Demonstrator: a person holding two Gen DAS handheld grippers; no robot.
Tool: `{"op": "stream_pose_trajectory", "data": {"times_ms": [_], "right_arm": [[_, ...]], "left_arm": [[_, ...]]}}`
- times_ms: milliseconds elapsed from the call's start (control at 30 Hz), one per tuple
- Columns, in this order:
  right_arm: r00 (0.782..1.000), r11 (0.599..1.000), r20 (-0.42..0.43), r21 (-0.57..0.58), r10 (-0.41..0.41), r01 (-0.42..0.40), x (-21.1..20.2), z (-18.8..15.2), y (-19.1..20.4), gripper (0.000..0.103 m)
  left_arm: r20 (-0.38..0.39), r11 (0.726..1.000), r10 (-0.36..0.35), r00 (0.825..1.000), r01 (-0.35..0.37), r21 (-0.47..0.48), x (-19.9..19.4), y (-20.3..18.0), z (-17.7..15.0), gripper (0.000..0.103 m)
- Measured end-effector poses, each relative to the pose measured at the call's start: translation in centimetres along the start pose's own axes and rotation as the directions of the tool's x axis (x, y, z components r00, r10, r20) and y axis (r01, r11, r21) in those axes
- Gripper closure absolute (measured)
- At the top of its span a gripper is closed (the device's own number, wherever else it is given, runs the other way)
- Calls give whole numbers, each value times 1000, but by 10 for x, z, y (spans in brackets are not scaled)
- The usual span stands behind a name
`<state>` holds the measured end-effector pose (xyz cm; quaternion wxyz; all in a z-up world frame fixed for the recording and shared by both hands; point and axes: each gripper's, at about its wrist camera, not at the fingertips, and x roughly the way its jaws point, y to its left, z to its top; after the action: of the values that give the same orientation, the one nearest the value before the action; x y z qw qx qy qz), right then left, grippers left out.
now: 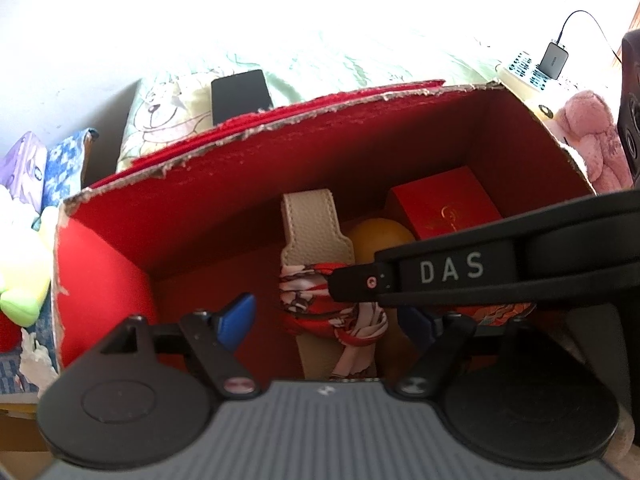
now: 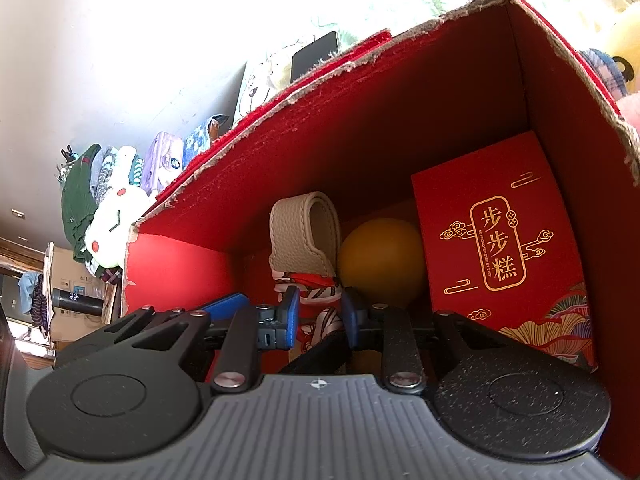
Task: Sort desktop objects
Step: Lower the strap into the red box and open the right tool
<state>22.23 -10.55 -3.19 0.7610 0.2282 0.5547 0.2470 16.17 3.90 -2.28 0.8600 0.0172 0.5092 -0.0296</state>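
A tall red carton (image 1: 280, 168) (image 2: 360, 120) with a torn rim holds a beige leather strap (image 1: 312, 228) (image 2: 304, 232) wrapped with a red-and-white scarf (image 1: 316, 292) (image 2: 316, 284). Beside the strap lie an orange ball (image 1: 380, 236) (image 2: 380, 260) and a small red gift box (image 1: 444, 204) (image 2: 500, 240) with gold print. My left gripper (image 1: 328, 322) stands open inside the carton, its blue pads apart on either side of the strap. My right gripper (image 2: 320, 316) is shut on the scarf-wrapped strap. In the left wrist view one of its black fingers (image 1: 352, 282) reaches in from the right.
Behind the carton a black phone (image 1: 240, 94) lies on a pale printed cloth. A pink plush (image 1: 592, 140) and a power strip with a charger (image 1: 554, 58) sit at the right. Tissue packs (image 1: 24, 168) and a white plush (image 2: 116, 208) crowd the left side.
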Motion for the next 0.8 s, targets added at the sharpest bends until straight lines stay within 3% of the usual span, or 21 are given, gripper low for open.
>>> {"op": "stream_pose_trajectory", "data": {"times_ms": [800], "right_arm": [[1000, 1000, 4, -17, -15, 15, -1, 1, 1, 77]], "left_arm": [[11, 999, 28, 1000, -28, 18, 0, -1, 1, 22]]}}
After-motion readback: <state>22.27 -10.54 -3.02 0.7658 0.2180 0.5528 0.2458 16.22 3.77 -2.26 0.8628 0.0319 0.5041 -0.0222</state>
